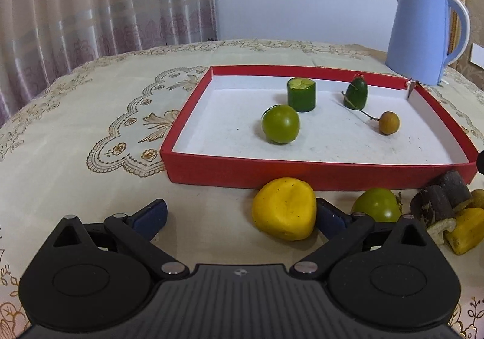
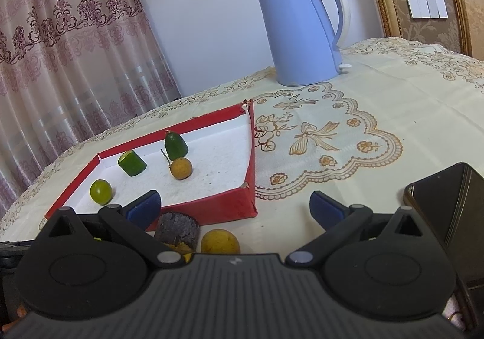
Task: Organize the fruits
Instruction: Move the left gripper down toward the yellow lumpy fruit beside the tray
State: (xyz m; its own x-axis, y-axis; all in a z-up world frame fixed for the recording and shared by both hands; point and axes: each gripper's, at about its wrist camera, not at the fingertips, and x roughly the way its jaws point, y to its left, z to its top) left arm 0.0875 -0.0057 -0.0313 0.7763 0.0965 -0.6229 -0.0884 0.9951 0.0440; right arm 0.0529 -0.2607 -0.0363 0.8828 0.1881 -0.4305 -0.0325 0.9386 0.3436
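A red tray [image 1: 242, 174] [image 2: 224, 210] with a white floor holds a round green fruit [image 1: 280, 124] [image 2: 101, 192], a cut cucumber piece [image 1: 301, 94] [image 2: 132, 163], a cucumber end [image 1: 356, 93] [image 2: 175, 146] and a brown longan with a stem [image 1: 389, 123] [image 2: 181, 168]. Before the tray lie a yellow fruit chunk [image 1: 284, 212], another green fruit [image 1: 376, 204], dark cylindrical pieces [image 1: 438, 199] [image 2: 177, 228], a yellow piece [image 1: 464, 233] and a brown-yellow round fruit [image 2: 220, 241]. My left gripper [image 1: 242, 216] is open, its right finger touching the yellow chunk. My right gripper [image 2: 235, 207] is open over the tray's near corner.
A blue electric kettle [image 1: 423, 33] [image 2: 302, 27] stands behind the tray. A dark phone [image 2: 447, 218] lies at the right edge of the right wrist view. An embroidered cream cloth [image 1: 90, 127] [image 2: 393, 90] covers the table. Curtains hang behind.
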